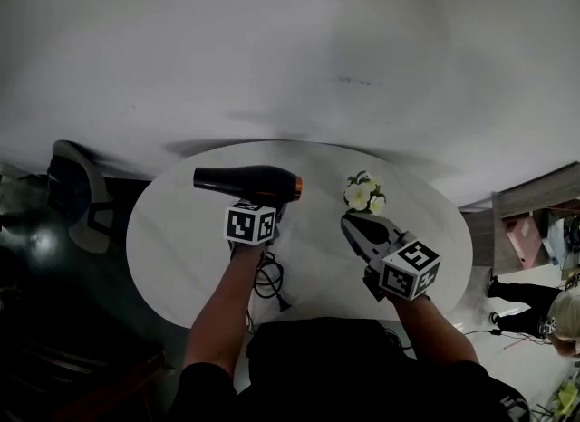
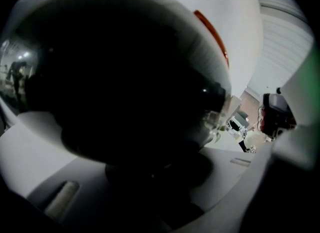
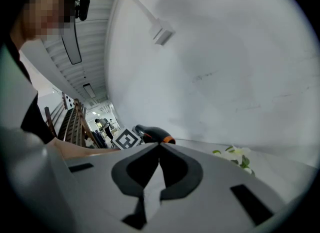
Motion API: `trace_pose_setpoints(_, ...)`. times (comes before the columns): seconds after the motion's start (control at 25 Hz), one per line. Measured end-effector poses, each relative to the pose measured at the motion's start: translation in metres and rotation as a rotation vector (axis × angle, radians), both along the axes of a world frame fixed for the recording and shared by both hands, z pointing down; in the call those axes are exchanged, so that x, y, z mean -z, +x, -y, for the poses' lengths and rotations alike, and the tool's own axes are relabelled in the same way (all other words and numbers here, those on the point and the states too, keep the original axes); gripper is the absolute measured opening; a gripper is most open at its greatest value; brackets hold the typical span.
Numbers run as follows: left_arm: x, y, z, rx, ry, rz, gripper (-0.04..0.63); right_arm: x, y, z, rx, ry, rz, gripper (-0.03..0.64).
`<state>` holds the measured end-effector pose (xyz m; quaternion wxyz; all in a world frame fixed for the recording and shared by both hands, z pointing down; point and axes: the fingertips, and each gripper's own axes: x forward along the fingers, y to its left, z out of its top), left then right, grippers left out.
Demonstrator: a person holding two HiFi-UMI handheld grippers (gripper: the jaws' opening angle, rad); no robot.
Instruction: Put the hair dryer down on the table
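**Currently: hair dryer in the left grasp over the table, set-down not yet made**

You are holding the hair dryer [image 1: 246, 182] in the left gripper [image 1: 265, 207], whose jaws are clamping on the handle. In the left gripper view the dark body is filling nearly the whole frame, so the grip is sitting close under the barrel. The barrel is lying roughly level over the middle of the table [image 1: 181, 239], with the orange-ringed end pointing toward the table's right side. Whether any part is touching the tabletop cannot be told from these views; it is judged to be just above it.

The right gripper [image 1: 349, 223] is hovering over the table's near right part with its jaws pressed together and nothing between them. The flowers [image 1: 364, 193] are standing on the table just beyond it. The cord [image 1: 269, 284] is trailing in loops toward the table's near edge.

Recommendations for the step in hand:
- You should be bringing the dryer down onto the bare middle of the table, well apart from the flowers.
- You should be keeping the barrel level, so that it is landing on its side and not rolling.
- You should be watching the cord; it could be dragging the dryer toward the table's near edge.
- You should be opening the jaws only once the table is bearing the weight.
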<state>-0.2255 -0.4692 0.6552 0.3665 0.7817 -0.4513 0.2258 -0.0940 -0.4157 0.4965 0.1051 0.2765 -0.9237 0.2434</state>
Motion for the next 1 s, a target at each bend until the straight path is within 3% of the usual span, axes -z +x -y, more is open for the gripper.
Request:
trace_pose_setpoints(0.2,-0.029,0.012,0.000,-0.072,-0.112,0.035,0.114,-0.002,0.006,0.002,-0.023,-0.007,-0.001,0.012)
trace_pose_setpoints(0.6,-0.069,0.031,-0.005,-0.173,-0.229,0.125,0.117,-0.003,0.020,-0.007,-0.064,-0.019,-0.002,0.012)
trace_pose_setpoints(1.0,-0.089,0.037,-0.009,-0.234,-0.276,0.208,0.118,-0.016,0.055,-0.027,-0.132,-0.058,-0.003,0.012)
